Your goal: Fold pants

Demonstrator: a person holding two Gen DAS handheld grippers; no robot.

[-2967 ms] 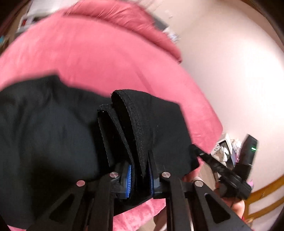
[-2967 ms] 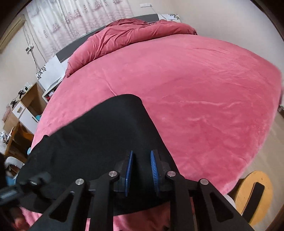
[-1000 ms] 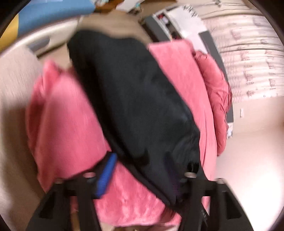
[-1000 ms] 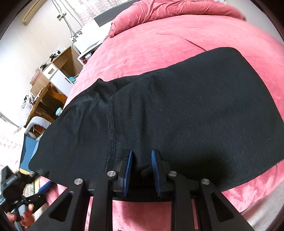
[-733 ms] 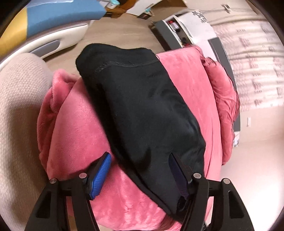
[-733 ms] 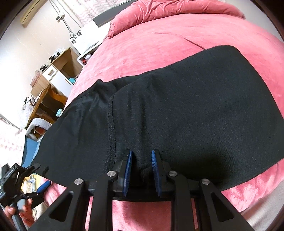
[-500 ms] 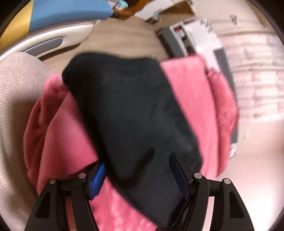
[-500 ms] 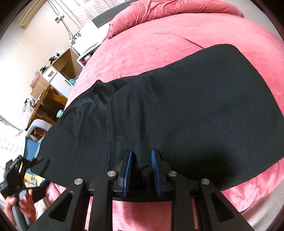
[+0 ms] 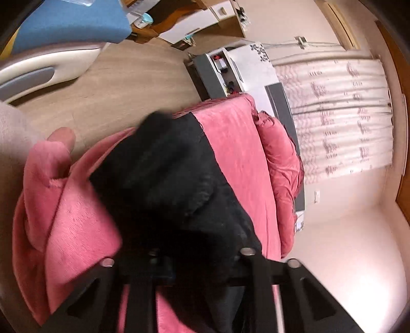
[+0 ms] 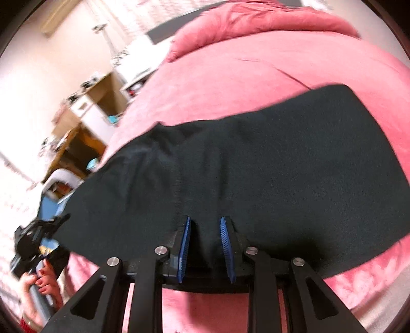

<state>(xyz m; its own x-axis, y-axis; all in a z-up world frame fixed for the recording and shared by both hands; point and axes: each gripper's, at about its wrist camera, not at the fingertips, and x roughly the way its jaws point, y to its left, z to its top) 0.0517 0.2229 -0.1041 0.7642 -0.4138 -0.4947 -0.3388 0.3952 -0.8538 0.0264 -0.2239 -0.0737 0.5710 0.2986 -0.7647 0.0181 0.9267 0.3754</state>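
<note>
Black pants point(image 10: 256, 158) lie folded across the near edge of a pink bed point(image 10: 256, 66). My right gripper point(image 10: 205, 246) sits at their near edge with black cloth between its blue pads point(image 10: 185, 243), jaws slightly apart. My left gripper point(image 10: 46, 230) shows far left in the right wrist view, at the pants' left end. In the left wrist view the pants point(image 9: 166, 174) bunch over the left gripper point(image 9: 200, 256); cloth hides its pads, and I cannot tell whether it grips.
A pink blanket corner point(image 9: 64, 217) hangs beside the pants. A rumpled pink duvet point(image 10: 256, 20) lies at the bed's head. A wooden desk point(image 10: 84, 107), white cabinet point(image 9: 246, 66), blue chair point(image 9: 69, 23) and wooden floor point(image 9: 115, 89) lie left of the bed.
My left gripper has pushed into the pants' end; cloth now covers its pads, which stood wide open before. My right gripper's pads have parted a little and the view has shifted.
</note>
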